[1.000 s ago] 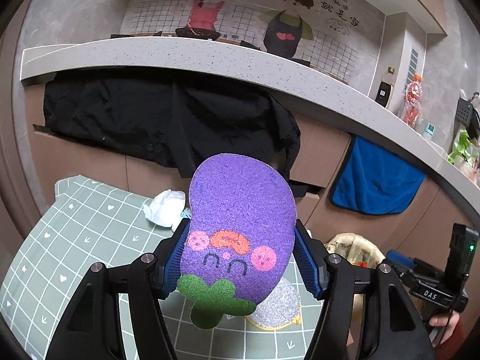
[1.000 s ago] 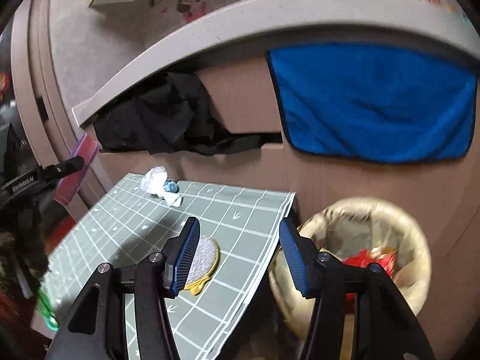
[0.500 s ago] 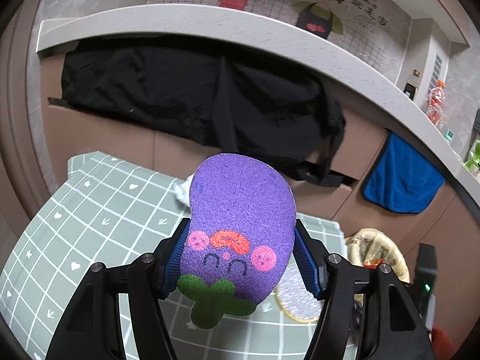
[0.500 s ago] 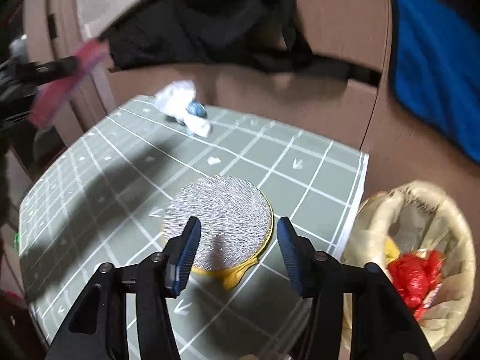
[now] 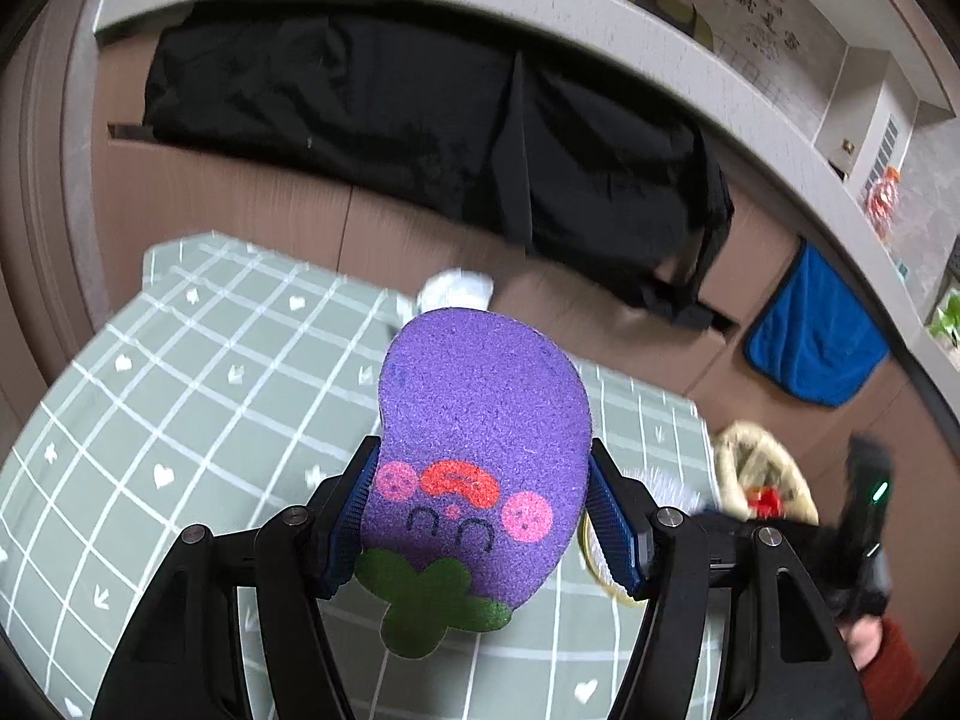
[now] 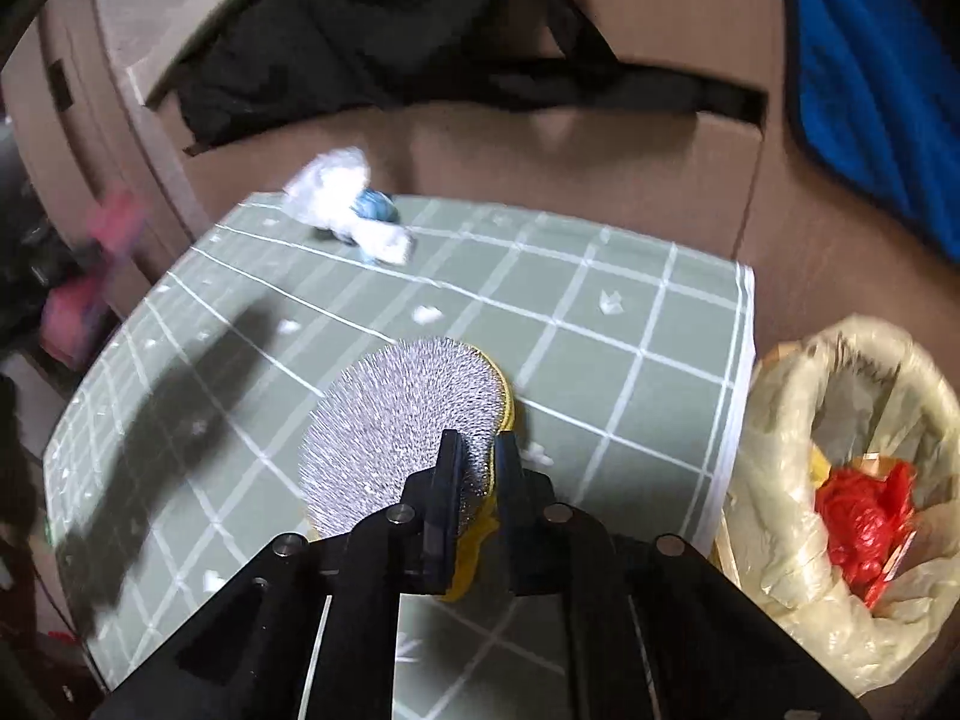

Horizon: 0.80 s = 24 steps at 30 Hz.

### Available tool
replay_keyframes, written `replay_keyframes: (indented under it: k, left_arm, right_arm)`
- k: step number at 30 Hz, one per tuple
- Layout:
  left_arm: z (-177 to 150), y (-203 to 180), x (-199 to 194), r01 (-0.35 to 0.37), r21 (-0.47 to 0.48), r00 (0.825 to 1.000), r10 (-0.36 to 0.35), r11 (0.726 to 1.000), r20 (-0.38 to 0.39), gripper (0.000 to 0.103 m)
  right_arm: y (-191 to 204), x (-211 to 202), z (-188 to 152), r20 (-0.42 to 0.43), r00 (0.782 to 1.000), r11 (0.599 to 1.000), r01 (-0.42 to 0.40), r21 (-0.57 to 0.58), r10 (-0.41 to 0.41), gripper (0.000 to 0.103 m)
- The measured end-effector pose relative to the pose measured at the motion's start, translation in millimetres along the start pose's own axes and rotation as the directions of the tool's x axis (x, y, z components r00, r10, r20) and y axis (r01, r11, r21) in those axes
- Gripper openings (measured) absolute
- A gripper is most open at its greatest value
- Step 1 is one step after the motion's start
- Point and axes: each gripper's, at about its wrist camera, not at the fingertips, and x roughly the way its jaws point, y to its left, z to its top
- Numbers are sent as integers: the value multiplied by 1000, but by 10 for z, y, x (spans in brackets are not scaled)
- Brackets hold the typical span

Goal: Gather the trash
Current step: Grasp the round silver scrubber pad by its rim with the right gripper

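My left gripper [image 5: 480,498] is shut on a purple eggplant-shaped sponge [image 5: 480,408], held upright above the green checked mat [image 5: 210,360]. My right gripper [image 6: 477,447] points down at the mat [image 6: 600,330], its jaws pinched on the near edge of a round silver scrub pad [image 6: 396,420] with a yellow backing. A crumpled white tissue [image 6: 348,210] with a blue bit lies at the mat's far edge, partly hidden behind the sponge in the left wrist view. A bag-lined trash bin [image 6: 780,420] stands right of the mat with red trash [image 6: 864,516] inside.
Brown cabinet fronts rise behind the mat, with a black cloth [image 5: 420,108] and a blue towel [image 5: 810,336] hanging from them. A grey counter edge [image 5: 600,6] runs above. A hand in a red sleeve [image 5: 882,660] shows at the right of the left wrist view.
My right gripper came down over the silver scrub pad and shut on its edge. My left gripper sank toward the mat, still gripping the purple sponge.
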Motion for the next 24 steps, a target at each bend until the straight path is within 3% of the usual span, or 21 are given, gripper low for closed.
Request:
replay_keyframes:
  k: [7,13,17,24]
  left_arm:
    - [-387,305,11,32,-52,995,-37,998,-96,65]
    - [-637,564,-189,42,-95,994,-51,995,-96,65]
    - [-762,680,-320,63,-103,991,-75,993,-110,65]
    - [-1038,638,-443,133,-64,980,-141,989,-138,65]
  right_arm:
    - [464,-275,98,32,997,996,-67,-58,69,8]
    - [1075,-325,61,5,992,980,-126,-154,129,8]
    - [1372,-392,-4,36,997,970,-54,-239,65,8]
    - [1349,-383,-18,58,997,970,68,-233,-56,8]
